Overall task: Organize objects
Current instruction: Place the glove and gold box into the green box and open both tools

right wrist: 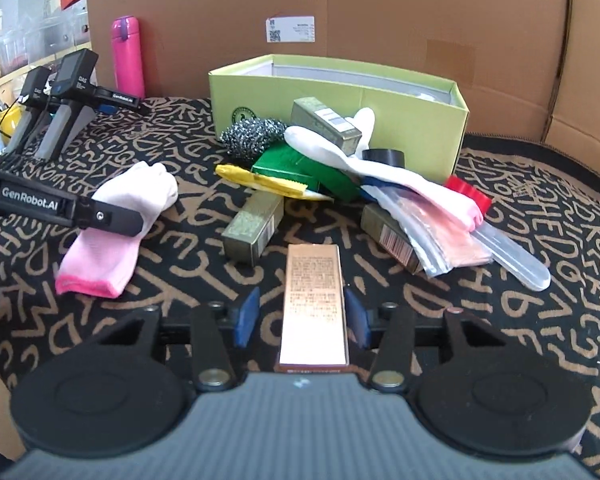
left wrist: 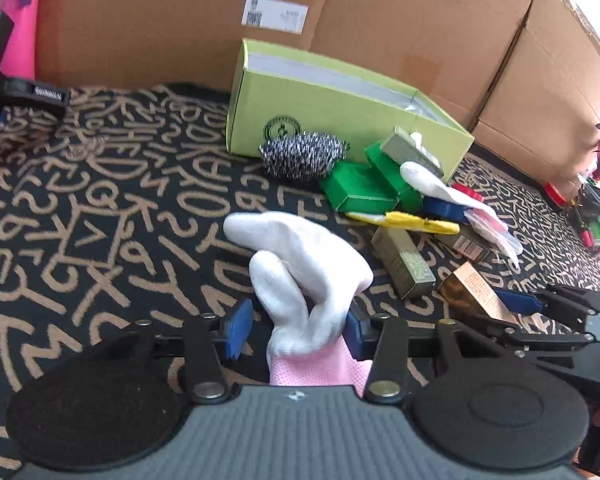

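Note:
My left gripper [left wrist: 298,326] stands around a white and pink glove [left wrist: 304,276] on the lettered cloth; its jaws are apart, the right pad touching the glove and the left one clear of it. The glove also shows in the right wrist view [right wrist: 120,224]. My right gripper [right wrist: 302,318] straddles a long copper box [right wrist: 314,300] lying on the cloth, with jaws open and small gaps on both sides. An open green box [right wrist: 340,96] stands behind a pile holding a steel scourer [right wrist: 252,134], green packs [right wrist: 296,164], a second glove [right wrist: 380,172] and gold boxes [right wrist: 254,224].
Large cardboard boxes [right wrist: 340,8] wall off the back and right. A pink bottle [right wrist: 128,56] and spare grippers on stands [right wrist: 68,100] are at the back left. A clear tub of small items [left wrist: 596,216] sits at the far right.

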A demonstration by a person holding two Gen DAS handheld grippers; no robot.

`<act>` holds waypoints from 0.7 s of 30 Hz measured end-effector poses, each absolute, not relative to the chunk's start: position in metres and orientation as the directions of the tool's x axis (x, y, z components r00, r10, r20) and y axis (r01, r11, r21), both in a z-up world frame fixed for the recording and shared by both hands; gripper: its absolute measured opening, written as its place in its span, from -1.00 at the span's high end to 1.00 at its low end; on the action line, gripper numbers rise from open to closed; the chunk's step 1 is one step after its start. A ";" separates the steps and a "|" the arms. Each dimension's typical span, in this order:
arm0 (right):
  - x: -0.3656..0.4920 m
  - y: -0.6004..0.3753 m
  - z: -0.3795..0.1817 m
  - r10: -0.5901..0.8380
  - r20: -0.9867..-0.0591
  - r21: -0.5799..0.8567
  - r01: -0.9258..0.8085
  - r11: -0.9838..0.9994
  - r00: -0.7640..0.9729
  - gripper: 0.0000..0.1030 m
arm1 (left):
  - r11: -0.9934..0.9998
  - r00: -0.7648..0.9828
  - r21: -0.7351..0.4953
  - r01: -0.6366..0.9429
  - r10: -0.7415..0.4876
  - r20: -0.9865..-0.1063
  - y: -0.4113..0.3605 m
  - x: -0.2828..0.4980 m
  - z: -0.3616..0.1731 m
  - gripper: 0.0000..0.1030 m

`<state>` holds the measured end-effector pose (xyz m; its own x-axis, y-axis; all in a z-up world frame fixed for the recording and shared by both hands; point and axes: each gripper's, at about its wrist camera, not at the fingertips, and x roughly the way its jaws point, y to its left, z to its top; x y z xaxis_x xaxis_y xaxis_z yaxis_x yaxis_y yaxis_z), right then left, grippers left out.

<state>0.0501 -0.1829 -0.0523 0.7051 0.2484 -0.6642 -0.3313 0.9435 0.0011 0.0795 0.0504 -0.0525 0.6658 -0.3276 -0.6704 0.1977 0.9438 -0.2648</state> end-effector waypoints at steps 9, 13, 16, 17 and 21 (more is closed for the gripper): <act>0.041 -0.190 -0.037 0.357 -0.679 0.099 -0.403 0.910 0.641 0.42 | 0.929 0.675 -0.294 0.224 -0.365 -0.641 0.052 0.078 -0.034 0.79; 0.044 -0.191 0.000 0.428 -0.628 0.120 -0.463 0.878 0.649 0.42 | 0.916 0.721 -0.271 0.295 -0.400 -0.567 0.047 0.084 0.006 0.79; 0.058 -0.193 0.033 0.441 -0.571 0.091 -0.480 0.872 0.693 0.42 | 0.901 0.751 -0.274 0.337 -0.433 -0.499 0.043 0.100 0.040 0.79; 0.065 -0.193 0.044 0.436 -0.550 0.071 -0.480 0.875 0.713 0.42 | 0.896 0.758 -0.274 0.350 -0.443 -0.479 0.041 0.107 0.050 0.79; 0.101 -0.194 0.079 0.392 -0.479 0.009 -0.442 0.897 0.786 0.42 | 0.898 0.799 -0.255 0.358 -0.436 -0.414 0.030 0.143 0.085 0.79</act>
<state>0.1010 -0.1936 0.0791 0.7857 0.3917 -0.4789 -0.4419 0.8970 0.0087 0.1433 0.0298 0.0847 0.7986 -0.4364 -0.4144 0.3583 0.8980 -0.2554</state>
